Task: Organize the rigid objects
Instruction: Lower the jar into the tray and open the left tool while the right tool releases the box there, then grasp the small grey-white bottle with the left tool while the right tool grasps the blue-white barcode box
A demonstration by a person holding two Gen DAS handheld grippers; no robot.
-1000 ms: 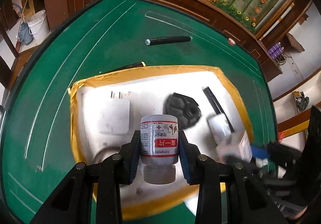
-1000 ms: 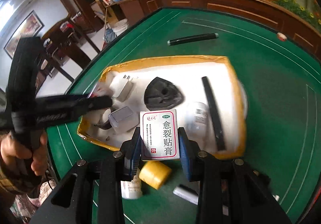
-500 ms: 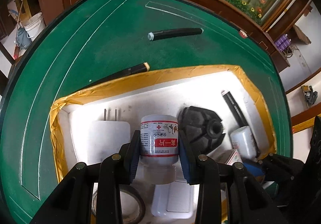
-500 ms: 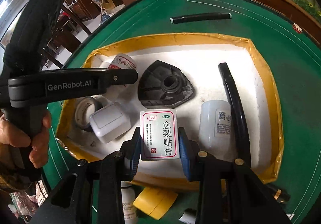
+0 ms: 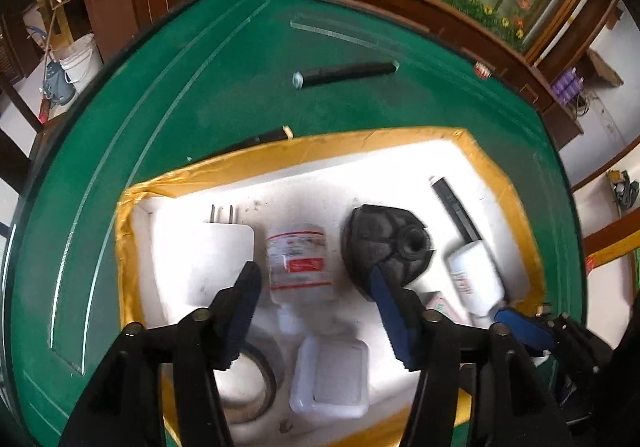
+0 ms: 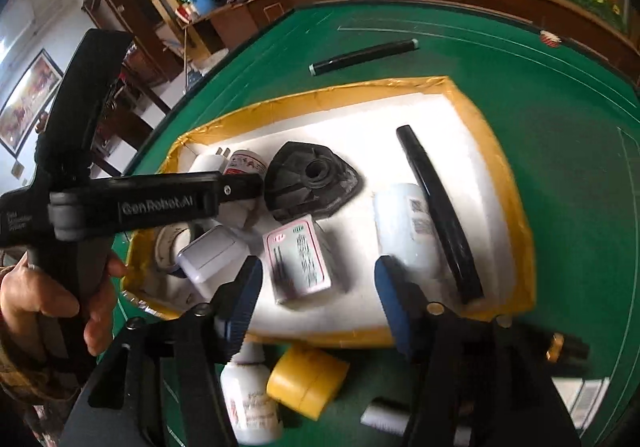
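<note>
A white tray with a yellow taped rim (image 5: 360, 143) (image 6: 320, 95) sits on the green table. My left gripper (image 5: 316, 303) hangs over it with its jaws opening; the small white bottle with a red label (image 5: 298, 267) (image 6: 244, 163) lies free in the tray between the spread fingers, touched by neither pad. My right gripper (image 6: 318, 293) is also opening. The white medicine box with a red border (image 6: 298, 261) (image 5: 440, 305) lies loose on the tray floor between its fingers.
In the tray lie a white plug adapter (image 5: 212, 263), a black triangular part (image 5: 390, 247) (image 6: 312, 179), a black stick (image 6: 440, 215), a white jar (image 6: 404, 227), a white case (image 5: 332, 379) and a tape roll (image 5: 248, 387). A black tube (image 5: 344, 73) lies beyond. A yellow roll (image 6: 306, 379) and a bottle (image 6: 248, 395) lie near.
Both grippers sank toward the tray and let go: the left one dropped the red-label bottle and the right one dropped the medicine box, and both now lie in the tray.
</note>
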